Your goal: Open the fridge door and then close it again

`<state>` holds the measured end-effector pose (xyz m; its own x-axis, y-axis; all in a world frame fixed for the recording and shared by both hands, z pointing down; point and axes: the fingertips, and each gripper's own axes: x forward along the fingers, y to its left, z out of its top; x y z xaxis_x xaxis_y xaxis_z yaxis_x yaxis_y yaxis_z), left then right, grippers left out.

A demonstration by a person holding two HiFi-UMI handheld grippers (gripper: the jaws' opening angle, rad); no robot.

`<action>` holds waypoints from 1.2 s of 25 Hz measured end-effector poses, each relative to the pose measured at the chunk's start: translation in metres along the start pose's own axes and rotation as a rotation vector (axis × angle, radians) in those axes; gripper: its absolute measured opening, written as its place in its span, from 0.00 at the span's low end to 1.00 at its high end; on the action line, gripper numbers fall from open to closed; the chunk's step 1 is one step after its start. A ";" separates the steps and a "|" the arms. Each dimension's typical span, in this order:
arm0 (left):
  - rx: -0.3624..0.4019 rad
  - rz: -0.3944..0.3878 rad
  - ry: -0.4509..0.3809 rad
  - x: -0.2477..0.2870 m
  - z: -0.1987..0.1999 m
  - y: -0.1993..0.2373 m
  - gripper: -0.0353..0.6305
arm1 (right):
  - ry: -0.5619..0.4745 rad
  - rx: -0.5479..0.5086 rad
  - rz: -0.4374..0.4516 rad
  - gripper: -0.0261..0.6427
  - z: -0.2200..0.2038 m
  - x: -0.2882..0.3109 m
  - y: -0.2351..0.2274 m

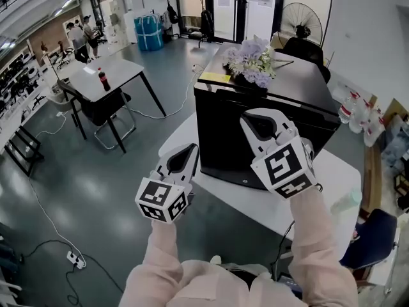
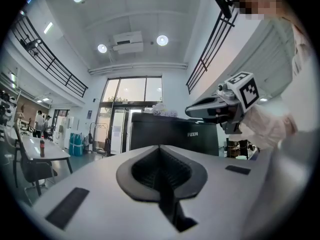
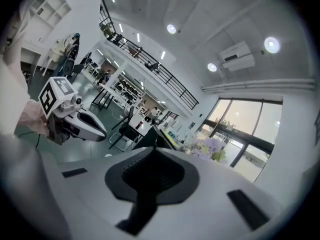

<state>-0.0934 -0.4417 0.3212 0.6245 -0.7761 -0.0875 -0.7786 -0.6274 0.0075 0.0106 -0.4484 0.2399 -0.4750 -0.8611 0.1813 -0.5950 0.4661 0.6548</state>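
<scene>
The fridge [image 1: 223, 136] stands on the white worktop [image 1: 335, 171] with flowers [image 1: 252, 59] on its top. Its door looks shut, so I judge that opening has not begun. The left tongs [image 1: 185, 157] and the right tongs [image 1: 257, 125] are both clenched on nothing; each gripper view shows the dark pads meeting with no gap and nothing between them. In the head view the fridge lies at 12 o'clock from the right tongs, which already overlap its dark front, and at about 2 o'clock from the left tongs, which hang off its near corner. The right hand is therefore the nearer. The front's top edge runs roughly from 10 o'clock to 4 o'clock. No handle or free door edge shows, so I cannot tell which side the door swings from.
</scene>
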 end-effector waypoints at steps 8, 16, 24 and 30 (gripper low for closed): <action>-0.003 0.010 -0.008 0.004 0.002 0.022 0.07 | 0.170 -0.181 0.055 0.23 0.001 0.049 0.002; -0.034 0.054 0.005 0.001 -0.006 0.046 0.07 | 0.301 -0.264 0.064 0.27 -0.012 0.079 0.009; -0.042 0.064 0.030 -0.003 -0.019 0.054 0.07 | 0.400 -0.330 0.017 0.22 -0.020 0.090 0.006; -0.047 0.060 0.044 -0.011 -0.024 0.052 0.07 | 0.419 -0.411 0.005 0.21 -0.018 0.088 0.010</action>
<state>-0.1388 -0.4673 0.3468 0.5797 -0.8138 -0.0421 -0.8117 -0.5812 0.0584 -0.0252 -0.5238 0.2757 -0.1304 -0.9048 0.4054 -0.2534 0.4258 0.8686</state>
